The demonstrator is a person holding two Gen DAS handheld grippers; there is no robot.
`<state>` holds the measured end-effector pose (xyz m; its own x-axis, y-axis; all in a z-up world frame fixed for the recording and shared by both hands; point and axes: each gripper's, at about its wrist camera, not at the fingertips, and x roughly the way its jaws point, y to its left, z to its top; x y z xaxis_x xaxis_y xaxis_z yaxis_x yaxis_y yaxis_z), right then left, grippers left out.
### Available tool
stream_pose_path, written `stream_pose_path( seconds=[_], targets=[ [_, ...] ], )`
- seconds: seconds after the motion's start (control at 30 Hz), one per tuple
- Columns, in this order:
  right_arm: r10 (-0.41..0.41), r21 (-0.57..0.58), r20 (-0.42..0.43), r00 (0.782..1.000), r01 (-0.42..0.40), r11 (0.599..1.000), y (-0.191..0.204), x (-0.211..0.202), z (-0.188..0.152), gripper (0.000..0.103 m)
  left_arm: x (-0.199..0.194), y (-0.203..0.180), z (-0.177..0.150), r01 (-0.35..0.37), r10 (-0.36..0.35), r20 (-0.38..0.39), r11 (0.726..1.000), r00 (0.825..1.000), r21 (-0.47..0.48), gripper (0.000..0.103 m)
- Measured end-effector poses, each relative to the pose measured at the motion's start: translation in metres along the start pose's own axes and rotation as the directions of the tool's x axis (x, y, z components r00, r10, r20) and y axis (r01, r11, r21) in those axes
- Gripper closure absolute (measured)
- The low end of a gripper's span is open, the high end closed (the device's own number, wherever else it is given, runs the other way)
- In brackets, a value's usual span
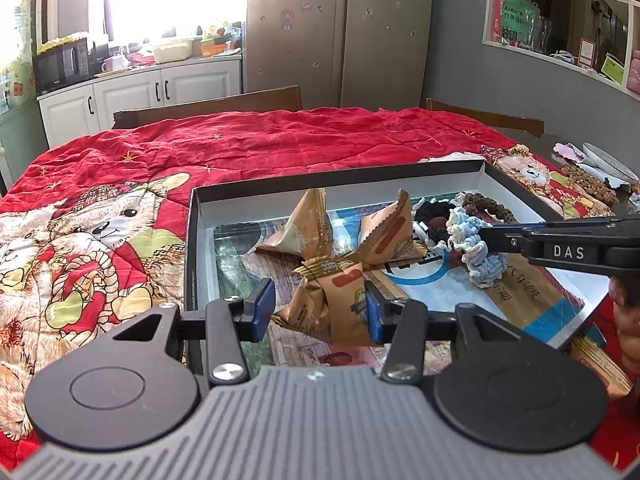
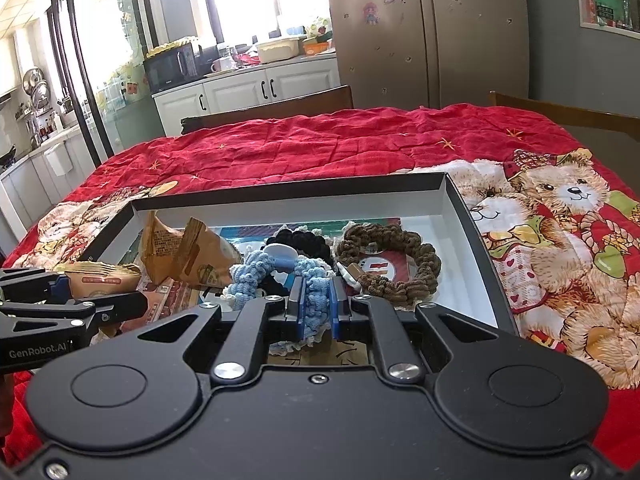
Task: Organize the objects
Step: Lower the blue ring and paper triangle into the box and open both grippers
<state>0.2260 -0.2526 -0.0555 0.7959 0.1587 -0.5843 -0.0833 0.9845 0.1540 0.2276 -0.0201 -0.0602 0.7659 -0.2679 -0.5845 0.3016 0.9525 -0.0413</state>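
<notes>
Pinching a blue crocheted scrunchie (image 2: 316, 300) in our right gripper (image 2: 316, 306), we're hovering over the shallow box (image 2: 472, 224) while our left gripper (image 1: 316, 310) is straddling a brown snack packet (image 1: 336, 300) there, sorting by kind.
</notes>
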Motion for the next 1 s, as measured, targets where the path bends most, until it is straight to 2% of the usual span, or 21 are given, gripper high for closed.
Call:
stream_pose_path(
  seconds=[0.53, 1.0],
  targets=[
    [-0.001, -0.01, -0.006, 1.0, 0.001, 1.0, 0.0009, 0.0013, 0.0, 0.088, 0.002, -0.0024, -0.001, 0.0, 0.0, -0.013, 1.0, 1.0, 0.007, 0.049],
    [-0.006, -0.008, 0.013, 1.0, 0.006, 1.0, -0.0019, -0.0012, 0.0022, 0.086, -0.0017, -0.0012, 0.0008, 0.004, -0.004, 0.004, 1.0, 1.0, -0.001, 0.038]
  ],
)
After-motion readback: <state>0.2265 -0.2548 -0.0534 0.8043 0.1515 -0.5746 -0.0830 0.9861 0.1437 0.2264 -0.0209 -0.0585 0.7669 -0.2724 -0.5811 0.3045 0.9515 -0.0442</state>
